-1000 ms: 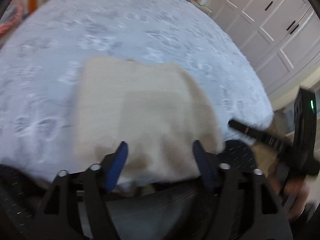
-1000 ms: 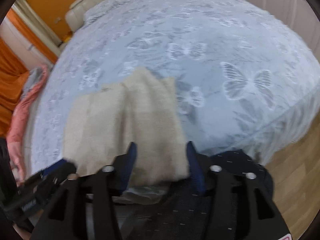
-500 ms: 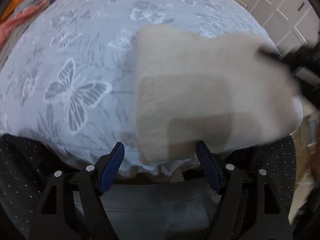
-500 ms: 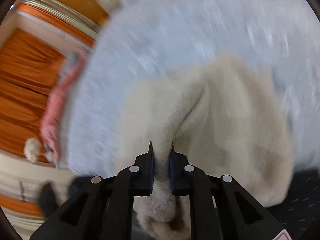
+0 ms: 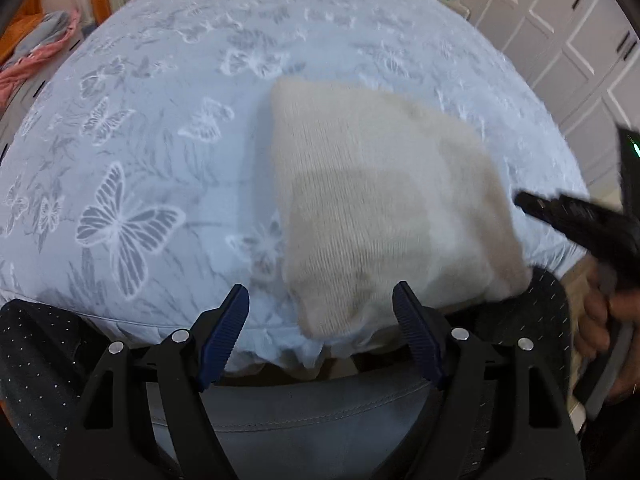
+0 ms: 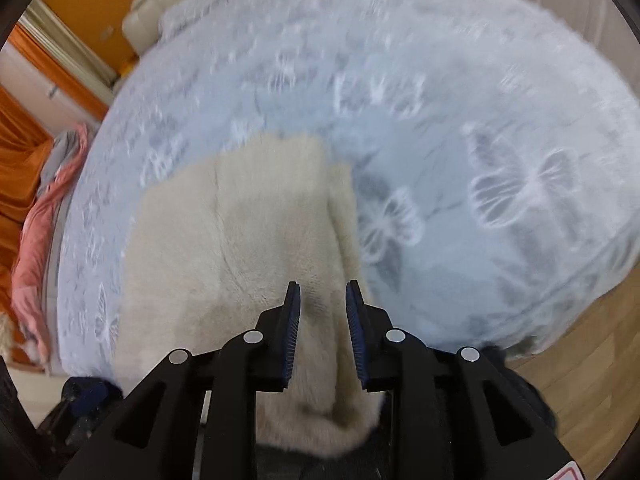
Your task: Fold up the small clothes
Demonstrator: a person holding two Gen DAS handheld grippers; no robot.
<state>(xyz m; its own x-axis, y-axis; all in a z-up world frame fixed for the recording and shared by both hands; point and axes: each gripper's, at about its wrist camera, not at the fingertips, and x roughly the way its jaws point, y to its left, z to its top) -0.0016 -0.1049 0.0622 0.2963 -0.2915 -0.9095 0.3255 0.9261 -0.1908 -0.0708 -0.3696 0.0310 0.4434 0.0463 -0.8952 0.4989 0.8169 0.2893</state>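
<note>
L claw (image 5: 320, 336) wide apart; R claw (image 6: 323, 322) part-open, straddling blurred cream knit (image 6: 240, 248), near hem hidden.

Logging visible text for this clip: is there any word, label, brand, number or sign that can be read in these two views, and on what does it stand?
No readable text in either view.
Red-edged sticker at the bottom edge of the right wrist view: cut off, nothing legible.
Green light on the right gripper's body: a lamp, not a character.
Bedspread: butterfly print only.
Cream knit garment: no tag showing.

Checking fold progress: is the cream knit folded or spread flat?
Folded: the cream knit lies doubled on the bed, one layer's edge overlapping.
</note>
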